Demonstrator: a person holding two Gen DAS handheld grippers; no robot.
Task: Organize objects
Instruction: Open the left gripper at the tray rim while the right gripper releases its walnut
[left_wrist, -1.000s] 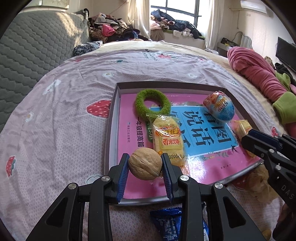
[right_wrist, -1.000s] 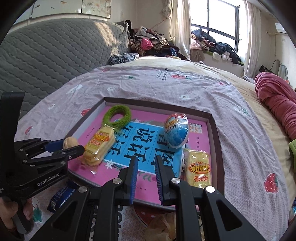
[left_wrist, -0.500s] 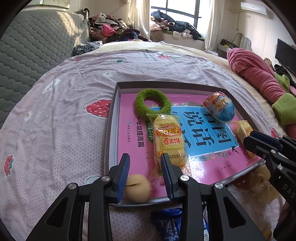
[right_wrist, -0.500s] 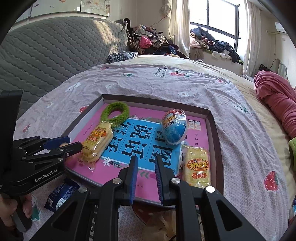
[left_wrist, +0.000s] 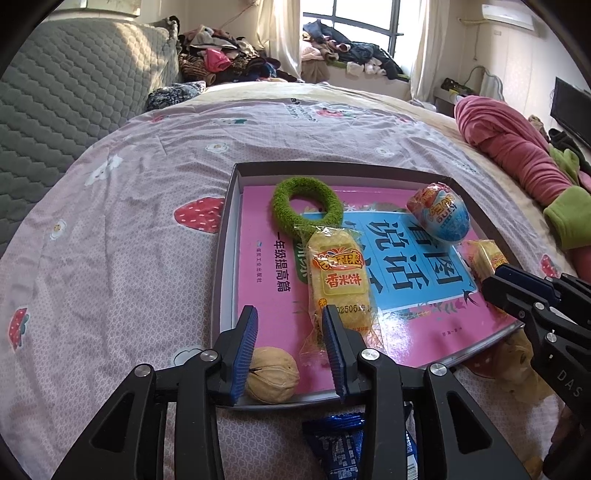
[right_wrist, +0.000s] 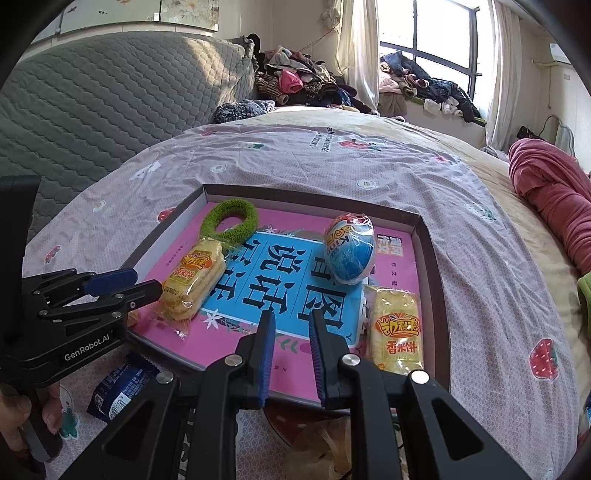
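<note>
Two grippers hang over the tray (left_wrist: 225, 236) on your bed. Your left gripper (left_wrist: 290, 347) has just been opening: its jaws stand apart, and the walnut (left_wrist: 272, 380) lies loose between them at the tray's near edge, at about seven o'clock, close against the left pad, clear of the right one. Just past the right finger (left_wrist: 334, 347), at one o'clock, lies a yellow rice-cracker packet (left_wrist: 338, 275). Your right gripper (right_wrist: 290, 345) has its jaws drawn together on nothing above the pink book (right_wrist: 295, 273).
</note>
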